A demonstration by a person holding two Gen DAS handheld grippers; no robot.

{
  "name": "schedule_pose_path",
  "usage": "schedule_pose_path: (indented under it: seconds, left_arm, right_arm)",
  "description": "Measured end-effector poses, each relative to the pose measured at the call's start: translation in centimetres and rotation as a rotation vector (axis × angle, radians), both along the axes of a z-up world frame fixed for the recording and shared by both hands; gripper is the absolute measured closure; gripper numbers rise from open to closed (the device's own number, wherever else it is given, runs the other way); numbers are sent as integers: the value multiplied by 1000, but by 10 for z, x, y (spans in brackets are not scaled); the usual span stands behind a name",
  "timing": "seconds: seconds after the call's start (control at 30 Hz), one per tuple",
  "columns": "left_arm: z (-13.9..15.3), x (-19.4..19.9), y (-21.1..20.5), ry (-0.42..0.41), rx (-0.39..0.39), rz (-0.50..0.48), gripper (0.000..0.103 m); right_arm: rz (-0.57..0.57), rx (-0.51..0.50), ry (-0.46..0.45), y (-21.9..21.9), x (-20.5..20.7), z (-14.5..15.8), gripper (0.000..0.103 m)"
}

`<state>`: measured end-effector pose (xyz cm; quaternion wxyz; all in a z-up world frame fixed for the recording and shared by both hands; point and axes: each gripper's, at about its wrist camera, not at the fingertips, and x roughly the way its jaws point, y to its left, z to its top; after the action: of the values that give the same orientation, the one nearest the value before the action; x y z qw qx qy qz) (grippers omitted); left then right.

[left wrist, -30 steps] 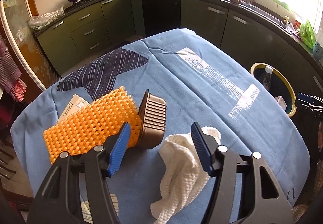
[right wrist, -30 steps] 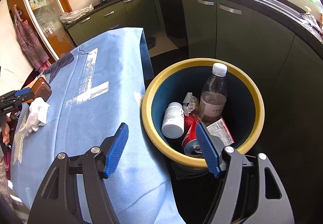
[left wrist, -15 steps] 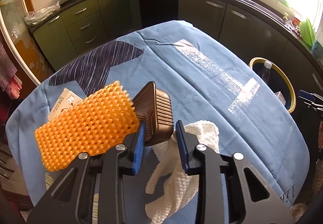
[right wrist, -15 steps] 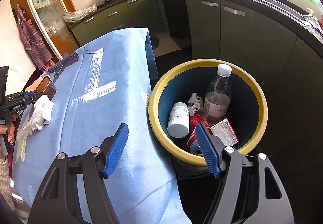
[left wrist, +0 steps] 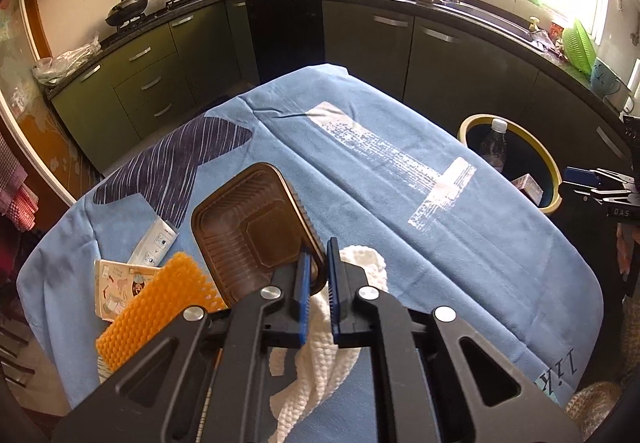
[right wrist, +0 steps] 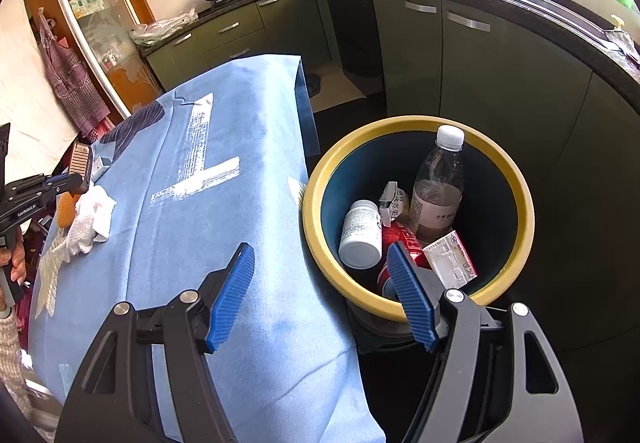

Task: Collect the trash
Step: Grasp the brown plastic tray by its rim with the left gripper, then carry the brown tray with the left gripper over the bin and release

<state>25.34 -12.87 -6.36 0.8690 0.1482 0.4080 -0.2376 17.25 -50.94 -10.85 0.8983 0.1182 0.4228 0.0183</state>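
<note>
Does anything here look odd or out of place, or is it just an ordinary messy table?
One thing: the brown tray is tipped up on edge, its rim pinched in the left gripper, whose jaws have just closed on it. The rest is loose trash lying on the blue cloth, and nothing looks spilled.

Table under a blue cloth, with what lies on it

Table (left wrist: 460,251), covered by a blue cloth (left wrist: 360,187) printed with a dark striped shape and a white brushed mark. On the cloth near the left end: one crumpled white paper towel (left wrist: 316,355); one orange mesh pad (left wrist: 160,307); one printed card (left wrist: 116,287), partly under the pad; one flat white packet (left wrist: 158,245) just beside the card. The remaining cloth lies bare, hanging over the table's edges.
</note>
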Motion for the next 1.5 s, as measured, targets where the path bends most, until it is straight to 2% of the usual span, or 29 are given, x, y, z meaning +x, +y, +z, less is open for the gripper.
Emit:
schedule_pose_path:
  seconds: [0.3, 0.6, 0.77, 0.87, 1.13, 1.2, 1.27, 1.33, 1.43, 1.5]
  left_arm:
    - [35, -40, -39, -54, -43, -136, 95]
    - [48, -64, -132, -19, -91, -337, 95]
    - [40, -60, -201, 27, -105, -441, 95]
    - [31, -54, -240, 31, -85, -482, 95]
    - [-12, -28, -335, 91, -26, -518, 94]
    - [-20, -23, -346, 101, -19, -500, 88]
    - [-21, -22, -349, 100, -26, -483, 57]
    - [-17, -24, -343, 82, -38, -469, 44]
    - [-6, -30, -327, 72, -61, -456, 44]
    - [10, -40, -305, 65, -111, -446, 44]
  right_arm:
    - [-71, -46, -33, -16, -25, 11, 34]
    - [-162, -76, -60, -48, -63, 18, 33]
    - [-229, -72, -78, -75, -87, 22, 31]
    - [-271, -70, -80, -91, -103, 22, 30]
    - [-361, -53, -73, -124, -140, 20, 30]
    - [-370, -49, -70, -128, -144, 19, 30]
    - [-371, -47, -64, -129, -146, 18, 30]
    - [-368, -45, -61, -128, -146, 17, 30]
    - [-350, -39, -65, -123, -144, 17, 30]
    - [-326, -38, -70, -116, -139, 19, 30]
